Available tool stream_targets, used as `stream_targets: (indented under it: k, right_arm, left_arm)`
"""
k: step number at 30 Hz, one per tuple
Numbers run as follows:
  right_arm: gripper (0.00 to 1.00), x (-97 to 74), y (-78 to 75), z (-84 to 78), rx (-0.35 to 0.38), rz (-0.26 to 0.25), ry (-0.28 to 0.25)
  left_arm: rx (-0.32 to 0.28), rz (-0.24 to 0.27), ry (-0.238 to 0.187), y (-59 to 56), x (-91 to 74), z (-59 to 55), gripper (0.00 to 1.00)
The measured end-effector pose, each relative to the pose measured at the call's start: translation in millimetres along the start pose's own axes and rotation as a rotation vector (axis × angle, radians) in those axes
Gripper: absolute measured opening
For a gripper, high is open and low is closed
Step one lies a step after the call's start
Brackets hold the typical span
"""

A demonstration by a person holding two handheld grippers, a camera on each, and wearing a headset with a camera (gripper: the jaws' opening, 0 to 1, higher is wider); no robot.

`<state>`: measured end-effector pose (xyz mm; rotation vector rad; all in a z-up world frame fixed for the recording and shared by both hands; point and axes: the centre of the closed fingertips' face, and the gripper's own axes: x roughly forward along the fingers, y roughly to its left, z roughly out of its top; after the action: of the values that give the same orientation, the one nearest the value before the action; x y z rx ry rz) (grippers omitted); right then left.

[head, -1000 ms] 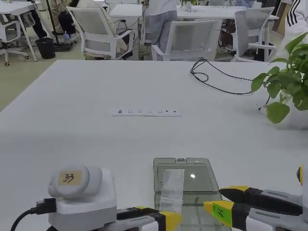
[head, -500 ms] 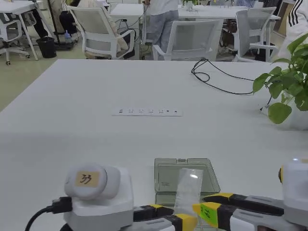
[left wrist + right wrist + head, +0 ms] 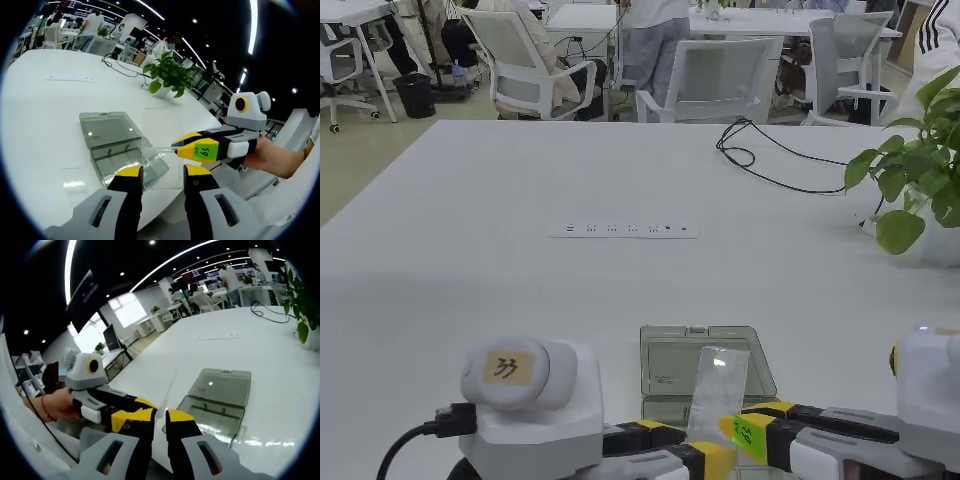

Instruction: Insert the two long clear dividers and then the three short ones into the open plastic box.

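In the head view, one clear divider (image 3: 716, 392) stands nearly upright near the bottom of the picture, with its long axis running up from the jaw tips and its top leaning slightly to the right. It is in front of the single open plastic box (image 3: 670, 358), whose smoky lid lies flat on the white surface (image 3: 470, 250) on the far side. The left gripper (image 3: 680, 445) reaches in from the lower left and the right gripper (image 3: 752, 422) from the lower right, and the two meet at the divider's lower end. One power strip (image 3: 625, 229), one black cable (image 3: 770, 165) and one plant (image 3: 920, 170) lie farther off. In the left gripper view, the left gripper (image 3: 163, 175) has its jaws parted about the width of the strip. The divider (image 3: 162, 135) hangs broad face on in that gap, over the near end of the box (image 3: 107, 132). Whether the jaws press its edges I cannot tell. The right gripper (image 3: 177, 146), carried in a hand (image 3: 272, 157), comes in from the right with its tips closed on the divider's edge. In the right gripper view, the right gripper (image 3: 160, 416) has its jaws drawn narrow. The divider (image 3: 169, 387) shows edge on as a thin pale line rising from the gap. The left gripper (image 3: 142, 407) meets it from the left, and the box (image 3: 220, 385) sits just beyond on the right, with its lid pointing away.
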<state>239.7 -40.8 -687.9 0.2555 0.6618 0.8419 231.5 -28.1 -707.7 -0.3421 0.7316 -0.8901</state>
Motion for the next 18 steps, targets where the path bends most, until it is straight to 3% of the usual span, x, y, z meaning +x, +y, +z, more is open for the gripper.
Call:
stream_targets:
  k: [6, 18]
  right_arm:
    - [0.07, 0.8, 1.4, 0.3, 0.059, -0.016, -0.004]
    - [0.07, 1.1, -2.6, 0.6, 0.084, -0.037, 0.01]
  left_arm:
    - [0.0, -0.006, -0.009, -0.9, 0.8, 0.4, 0.32]
    - [0.029, -0.028, 0.017, -5.1, 3.9, -7.6, 0.36]
